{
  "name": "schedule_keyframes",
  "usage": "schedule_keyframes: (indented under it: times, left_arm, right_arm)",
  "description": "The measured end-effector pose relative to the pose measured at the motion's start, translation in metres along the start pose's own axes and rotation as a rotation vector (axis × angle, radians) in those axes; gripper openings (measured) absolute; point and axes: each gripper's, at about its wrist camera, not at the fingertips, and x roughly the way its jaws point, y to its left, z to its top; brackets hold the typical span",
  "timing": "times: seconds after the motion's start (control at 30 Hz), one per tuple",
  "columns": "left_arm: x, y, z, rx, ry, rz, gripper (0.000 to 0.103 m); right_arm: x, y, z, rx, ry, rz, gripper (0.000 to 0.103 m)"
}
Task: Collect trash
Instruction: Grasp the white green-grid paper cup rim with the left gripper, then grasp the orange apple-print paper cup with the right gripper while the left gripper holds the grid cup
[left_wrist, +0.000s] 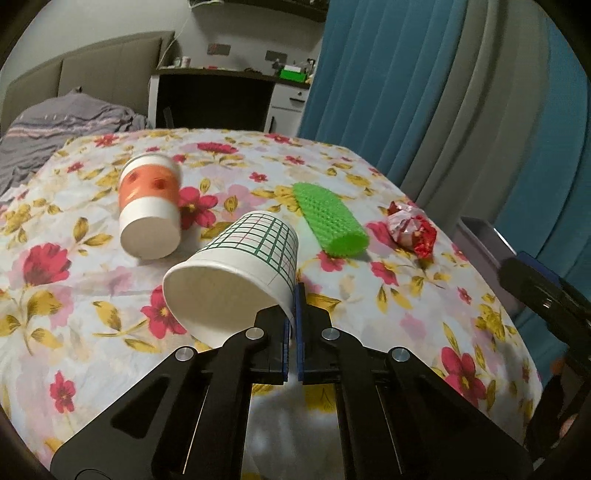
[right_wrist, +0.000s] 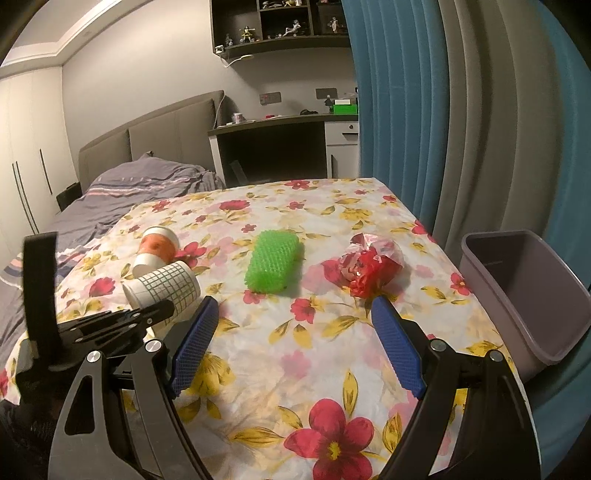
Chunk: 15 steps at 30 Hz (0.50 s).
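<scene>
My left gripper (left_wrist: 294, 306) is shut on the rim of a white paper cup with a green grid (left_wrist: 236, 266), held tilted with its mouth toward the camera; the cup also shows in the right wrist view (right_wrist: 166, 288). An orange-banded paper cup (left_wrist: 149, 206) lies on its side on the floral tablecloth (left_wrist: 92, 295). A green bumpy foam piece (left_wrist: 330, 218) and a crumpled red-and-white wrapper (left_wrist: 410, 227) lie to the right. My right gripper (right_wrist: 291, 314) is open and empty above the cloth, near the wrapper (right_wrist: 365, 267) and the foam piece (right_wrist: 273, 260).
A grey-purple plastic bin (right_wrist: 524, 295) stands off the table's right edge, by the blue and grey curtains (right_wrist: 424, 110). A bed with grey bedding (right_wrist: 110, 199) lies to the left. A desk (right_wrist: 273, 147) stands beyond the table.
</scene>
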Motion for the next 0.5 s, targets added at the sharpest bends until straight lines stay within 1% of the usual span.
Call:
schedule_keyframes:
  times: [0.07, 0.23, 0.3, 0.4, 0.5]
  left_arm:
    - [-0.01, 0.002, 0.0, -0.005, -0.018, 0.006, 0.002]
    - [-0.054, 0.021, -0.005, -0.048, -0.105, 0.052, 0.002]
    - [-0.069, 0.036, -0.006, -0.076, -0.131, 0.099, 0.002]
    - [-0.088, 0.064, -0.008, -0.123, -0.163, 0.189, 0.002]
    - [-0.1, 0.095, -0.009, -0.166, -0.167, 0.281, 0.002]
  right_arm:
    - [0.001, 0.004, 0.001, -0.004, 0.006, 0.005, 0.082]
    - [0.007, 0.027, 0.008, -0.041, 0.013, 0.038, 0.082]
    - [0.012, 0.043, 0.013, -0.064, 0.018, 0.067, 0.082]
    - [0.025, 0.075, 0.019, -0.106, 0.034, 0.12, 0.082]
    - [0.04, 0.112, 0.025, -0.158, 0.048, 0.18, 0.082]
